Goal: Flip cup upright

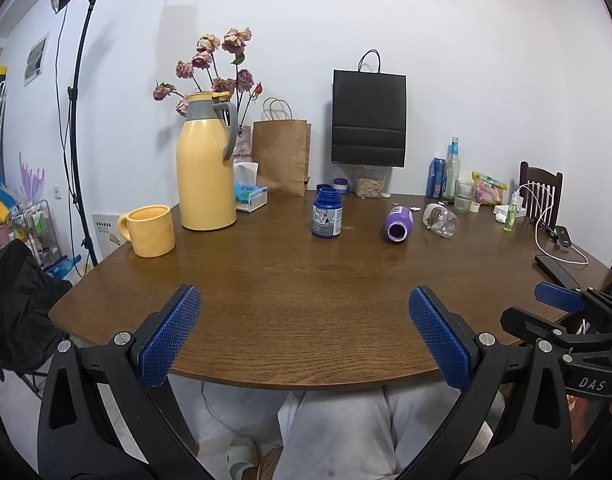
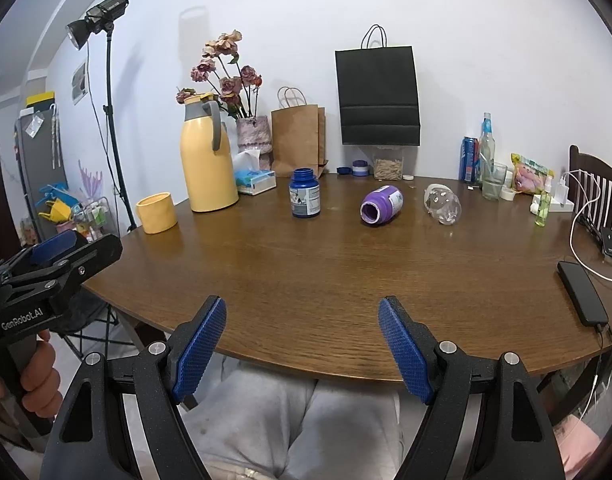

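A yellow mug (image 1: 150, 231) (image 2: 156, 213) stands with its mouth up at the table's far left, its handle to the left, beside a tall yellow thermos jug (image 1: 206, 166) (image 2: 208, 158). My left gripper (image 1: 304, 296) is open and holds nothing; it hovers over the near table edge, well short of the mug. My right gripper (image 2: 302, 304) is open too, empty, at the same near edge. Each gripper shows at the side of the other's view, and a hand holds the left one's grip.
On the brown table (image 1: 306, 280) stand a blue jar (image 1: 327, 213); a purple jar (image 1: 399, 225) and a clear bottle (image 1: 441, 219) lie on their sides. Bags, a tissue box, flowers, a can and a glass line the back. A phone (image 2: 582, 292) with its cable lies at the right.
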